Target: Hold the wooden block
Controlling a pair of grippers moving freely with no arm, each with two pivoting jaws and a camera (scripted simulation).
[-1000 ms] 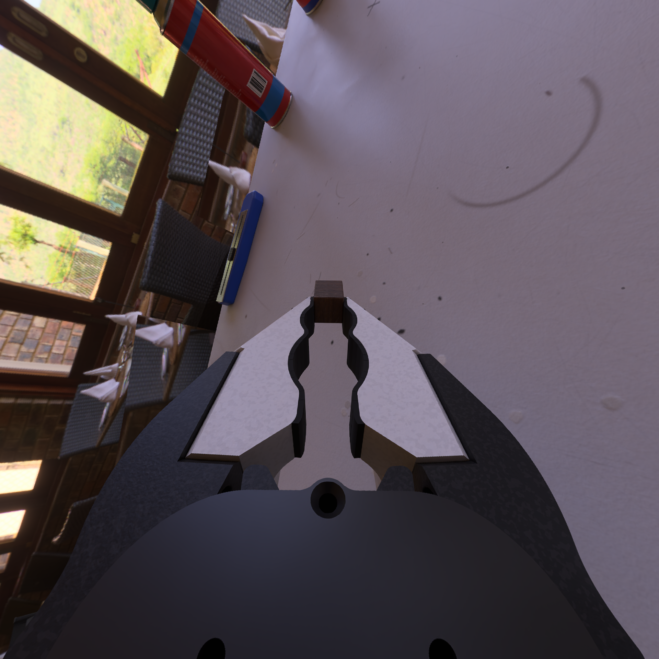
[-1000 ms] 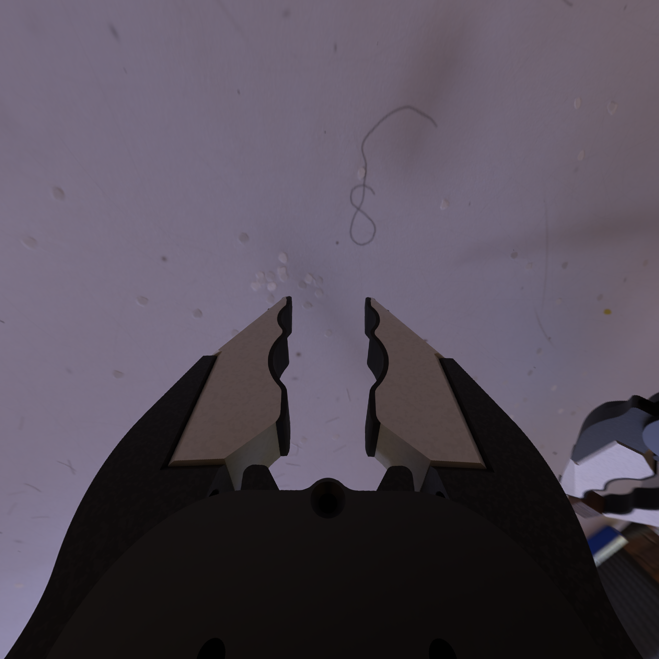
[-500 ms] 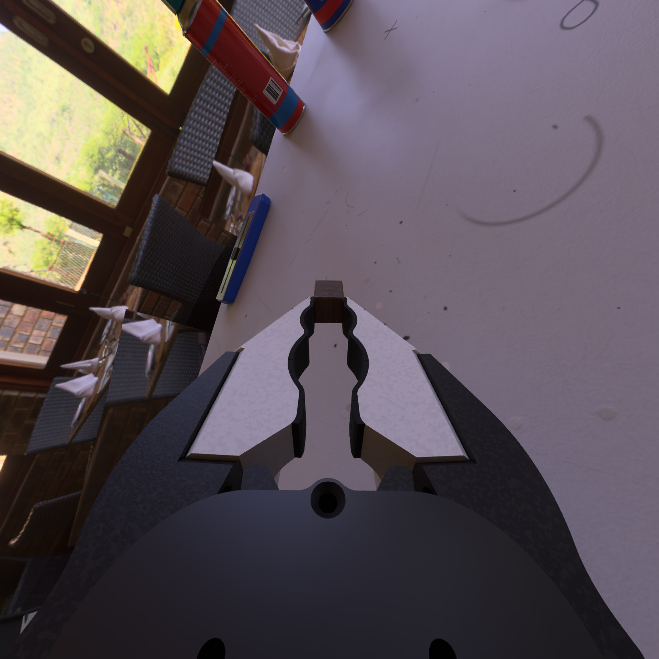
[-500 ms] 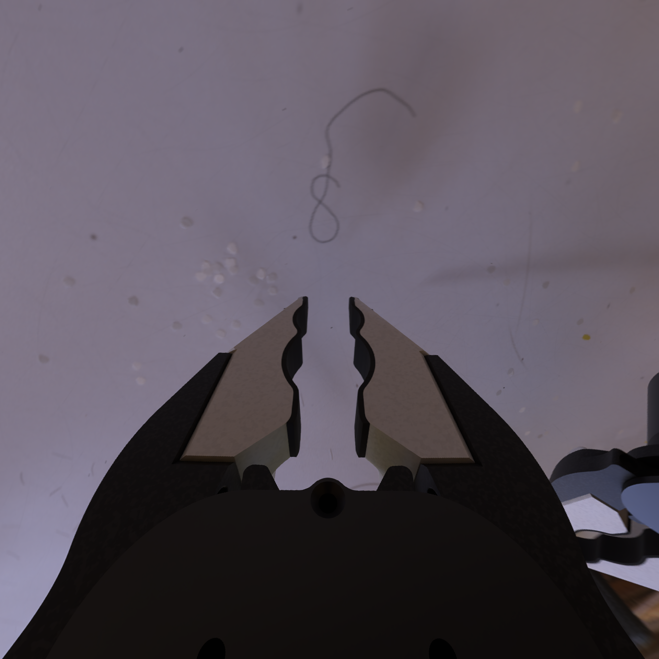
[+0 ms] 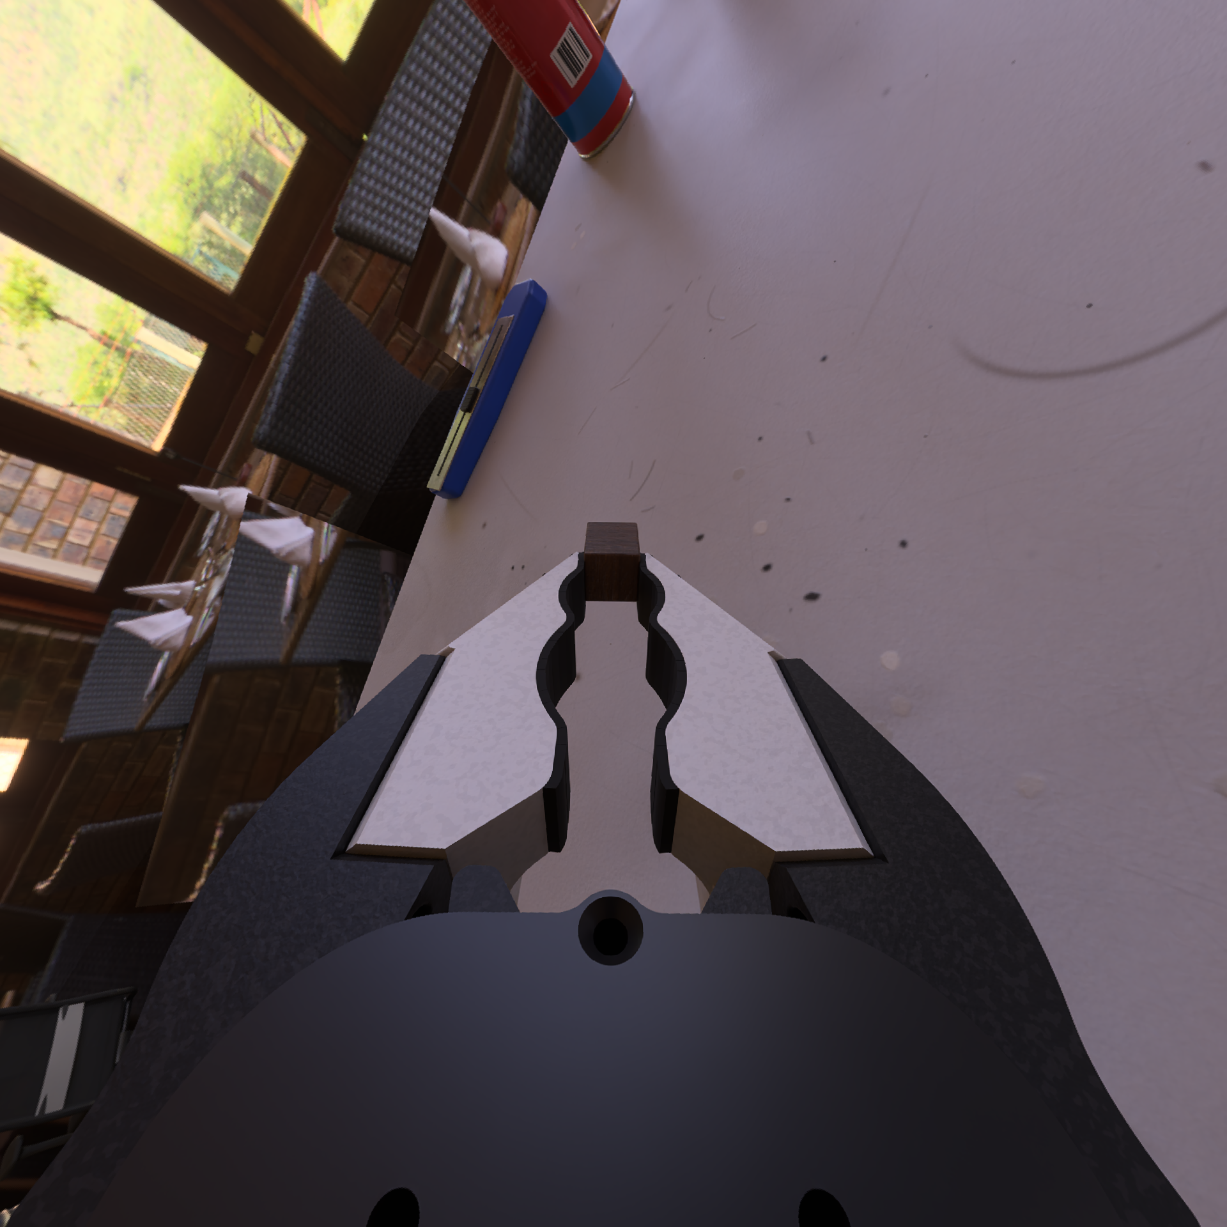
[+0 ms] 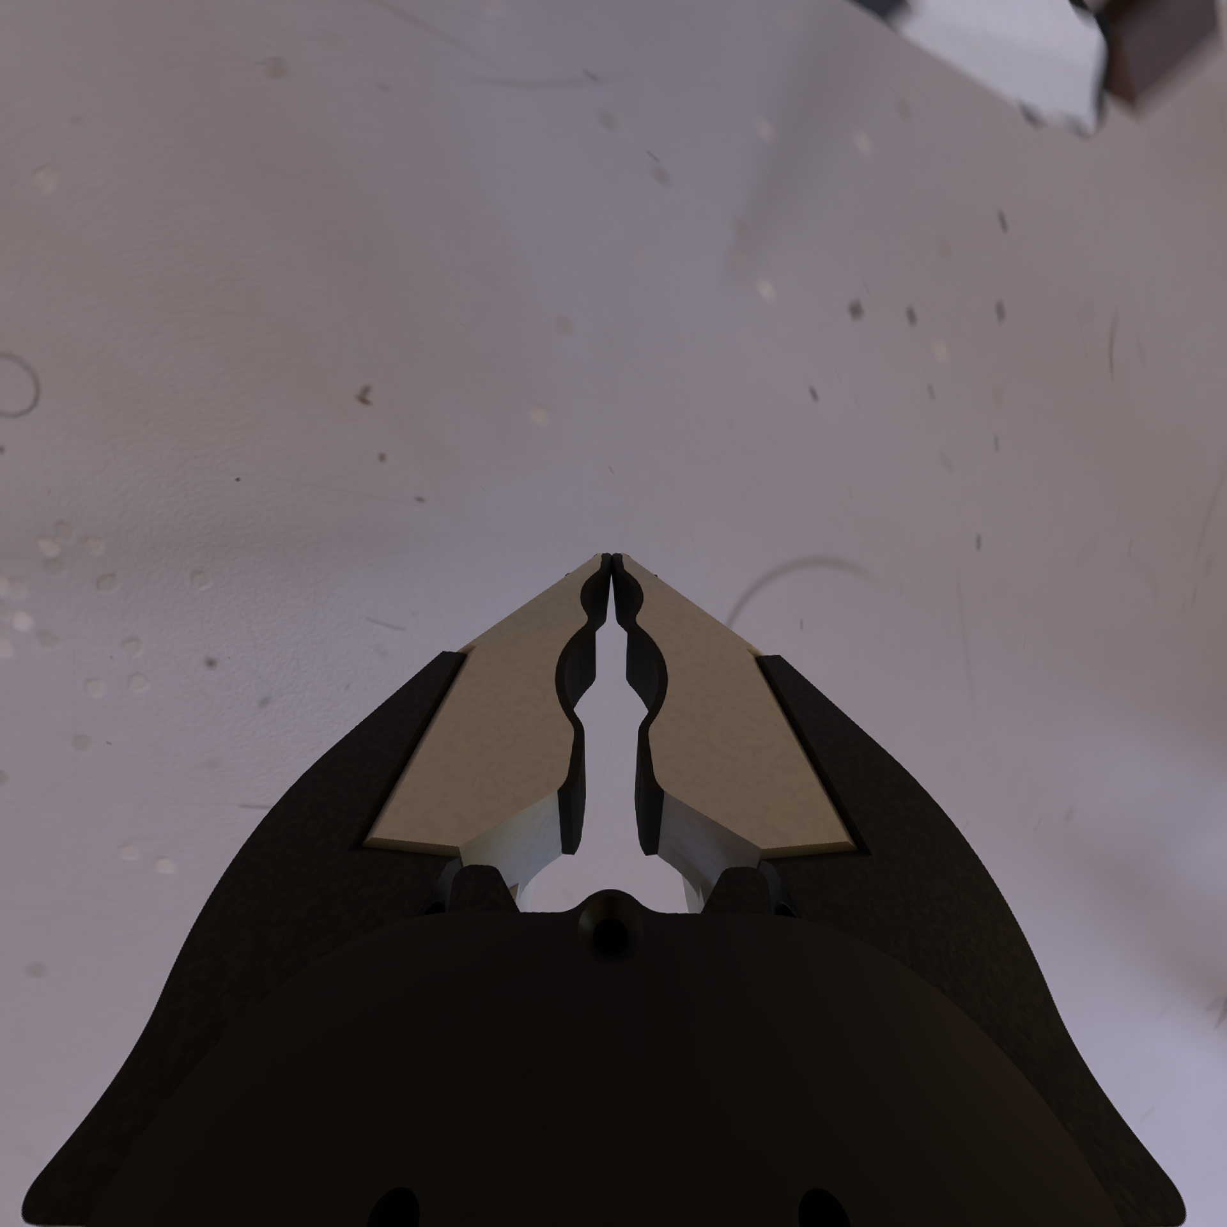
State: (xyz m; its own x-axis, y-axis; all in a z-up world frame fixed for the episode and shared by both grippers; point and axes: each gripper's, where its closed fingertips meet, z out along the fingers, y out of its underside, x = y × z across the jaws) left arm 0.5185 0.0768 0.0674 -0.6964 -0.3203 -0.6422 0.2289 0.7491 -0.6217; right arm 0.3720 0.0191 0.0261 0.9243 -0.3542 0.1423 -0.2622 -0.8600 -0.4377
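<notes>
A small dark wooden block (image 5: 611,561) is clamped between the tips of my left gripper (image 5: 611,571), above the pale table (image 5: 929,531). The block's far end sticks out past the fingertips. My right gripper (image 6: 611,561) is shut with its tips together and holds nothing, over a bare stretch of the table (image 6: 332,265). Part of the other gripper (image 6: 1089,60) shows blurred at the top right corner of the right wrist view.
A blue flat case (image 5: 490,392) lies at the table's left edge. A red and blue can (image 5: 571,73) lies farther along that edge. Beyond the edge are dark woven chairs (image 5: 332,411), set tables with white napkins and large windows.
My right gripper has closed from open to fully shut and swung to another stretch of table. My left gripper kept its hold on the block while shifting a little along the table edge.
</notes>
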